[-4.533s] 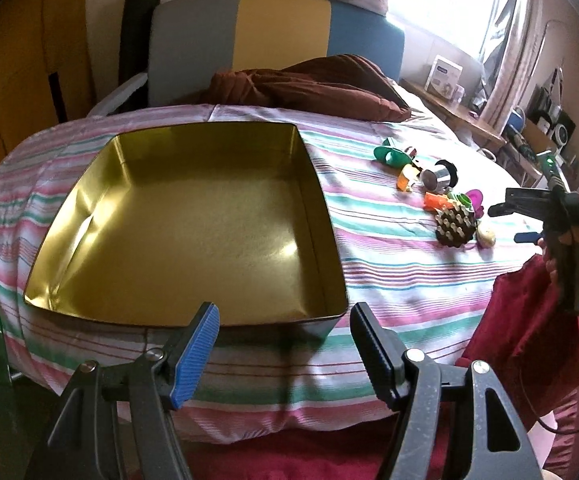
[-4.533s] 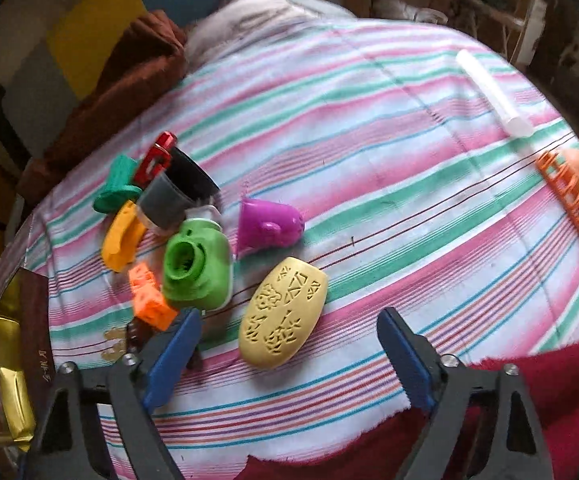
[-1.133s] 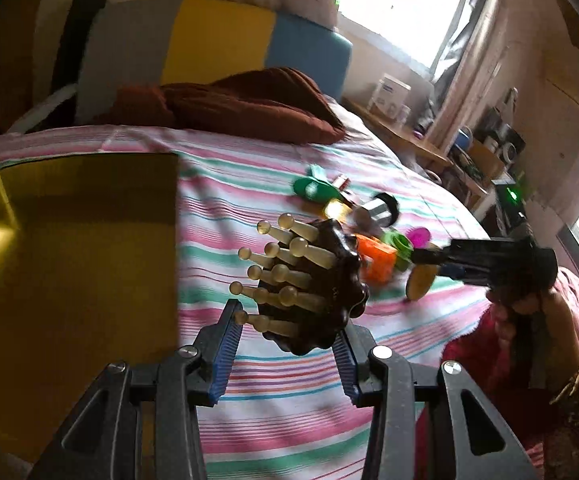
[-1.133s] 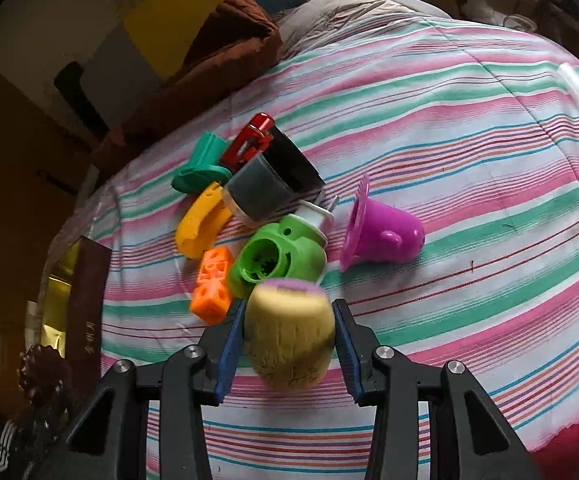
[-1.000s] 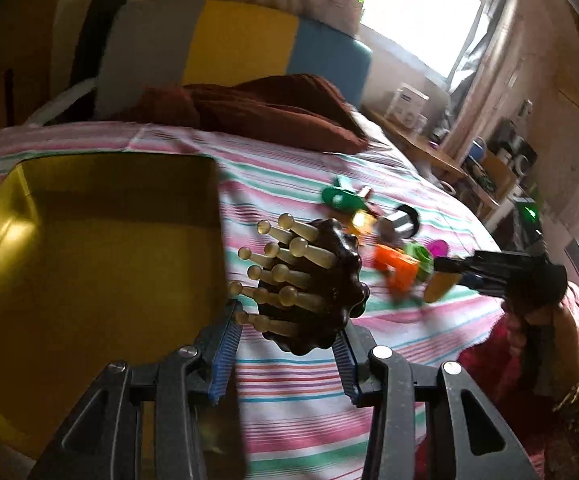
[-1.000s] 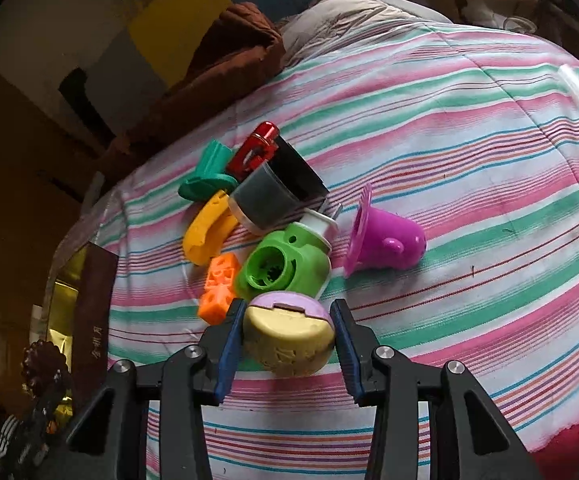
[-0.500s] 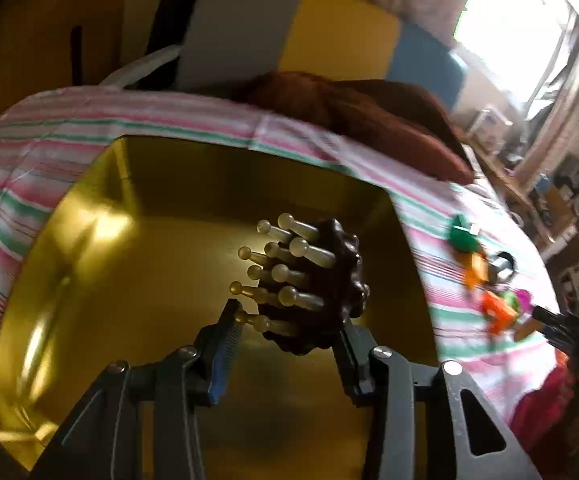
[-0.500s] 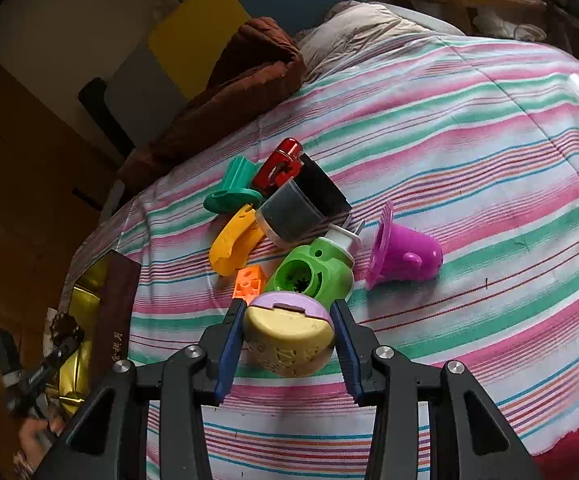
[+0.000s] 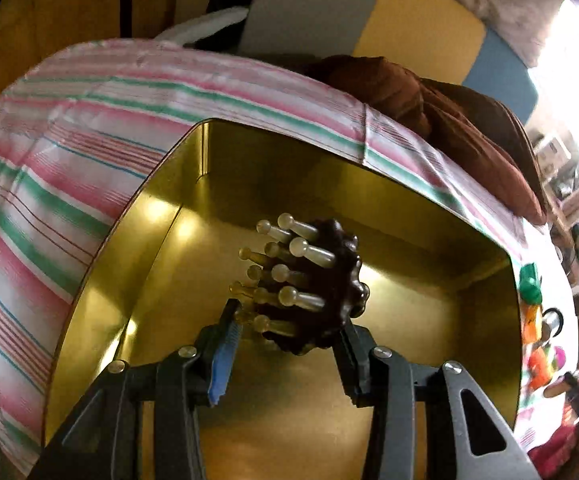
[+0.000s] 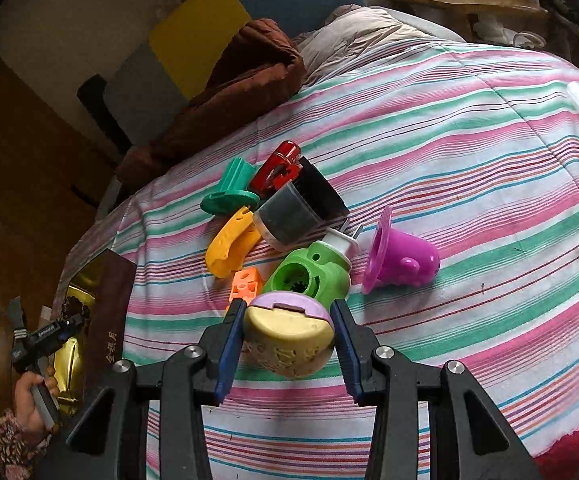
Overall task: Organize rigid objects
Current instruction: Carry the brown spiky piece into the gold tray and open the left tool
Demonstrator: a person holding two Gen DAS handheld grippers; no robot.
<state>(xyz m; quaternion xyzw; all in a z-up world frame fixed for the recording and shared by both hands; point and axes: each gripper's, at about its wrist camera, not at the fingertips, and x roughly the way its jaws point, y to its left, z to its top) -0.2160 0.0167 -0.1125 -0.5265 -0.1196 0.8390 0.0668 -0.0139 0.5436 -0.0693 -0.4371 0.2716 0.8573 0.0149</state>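
Currently the brown massager [image 9: 321, 280] is being clamped by the left gripper [image 9: 285, 344] over the gold tin [image 9: 429, 400]; released from this height, it risks being bounced toward the tin's 3 o'clock wall; the yellow case [image 10: 289, 336] is being gripped by the right gripper [image 10: 287, 344], jaws narrowly parted.

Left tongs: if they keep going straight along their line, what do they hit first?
Most likely the bare gold floor of the tin. The left tongs hold the brown pegged massager over it; depth is unclear.

A bed [image 10: 469, 128] under a pink, green and white striped sheet carries a gold tin [image 9: 161, 240] at one side, a brown blanket [image 10: 241, 80] bunched near the headboard, and a cluster of small plastic items [image 10: 289, 224] lying close together on the sheet
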